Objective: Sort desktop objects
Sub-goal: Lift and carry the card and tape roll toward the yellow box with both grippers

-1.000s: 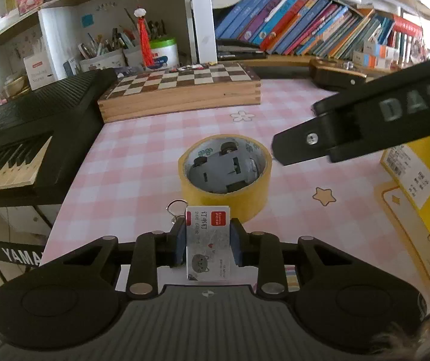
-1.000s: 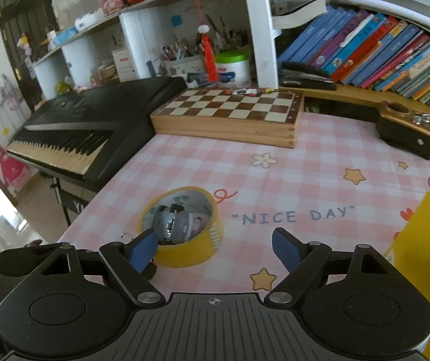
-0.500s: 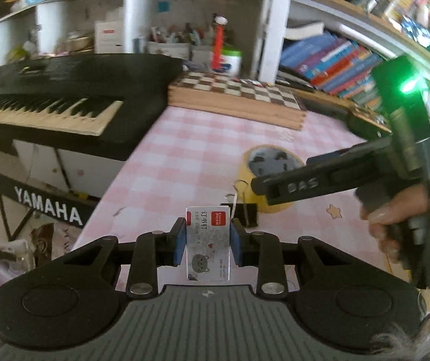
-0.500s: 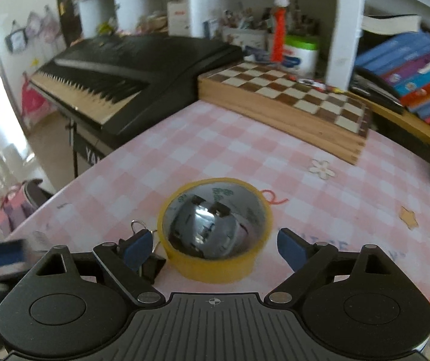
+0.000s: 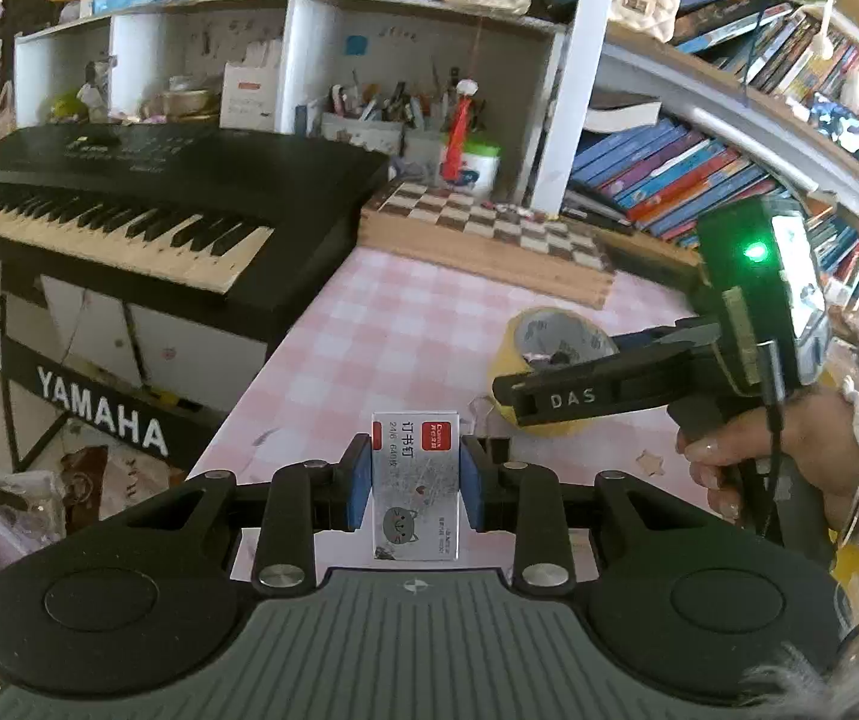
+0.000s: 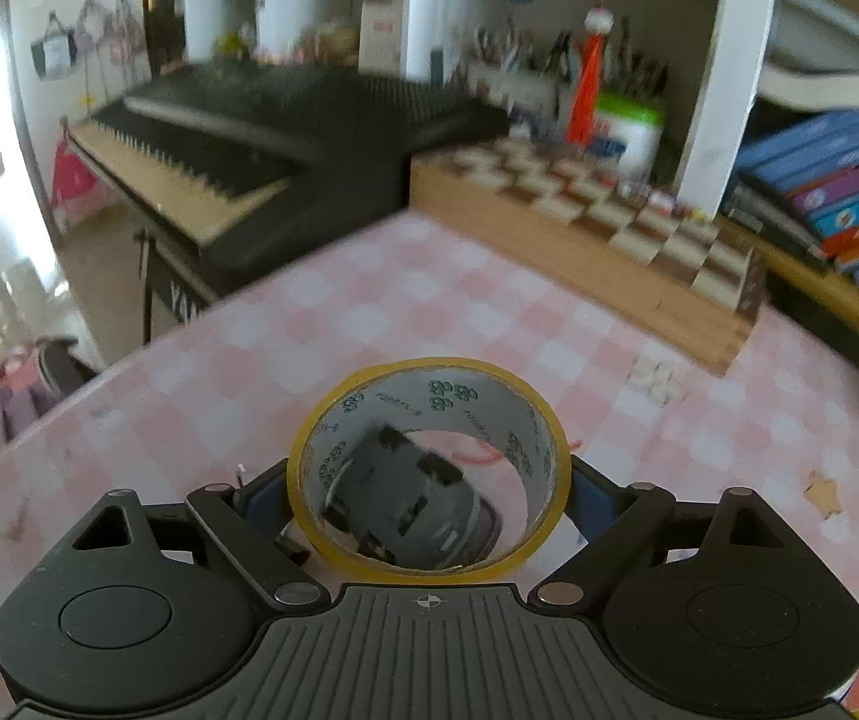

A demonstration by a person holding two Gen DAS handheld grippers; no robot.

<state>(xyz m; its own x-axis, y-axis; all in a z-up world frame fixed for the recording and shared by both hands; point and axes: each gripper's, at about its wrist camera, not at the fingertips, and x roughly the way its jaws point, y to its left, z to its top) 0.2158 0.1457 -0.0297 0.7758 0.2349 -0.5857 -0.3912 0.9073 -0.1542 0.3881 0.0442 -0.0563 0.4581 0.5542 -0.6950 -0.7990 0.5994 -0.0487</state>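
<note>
Your left claw (image 5: 414, 489) grips the staple box (image 5: 415, 483) firmly. Your right claw (image 6: 429, 495) stands wide open, the tape roll (image 6: 429, 468) between its 2 pads, a toy car (image 6: 411, 504) inside. Centre the roll, then squeeze evenly so nothing tips out.

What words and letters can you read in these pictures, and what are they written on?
"YAMAHA": front panel under the black keyboard.
"DAS": finger of the right gripper.
"订书钉": small staple box held in the left gripper; its smaller print is unreadable.
Tape roll inner print, book spines: too small.
</note>
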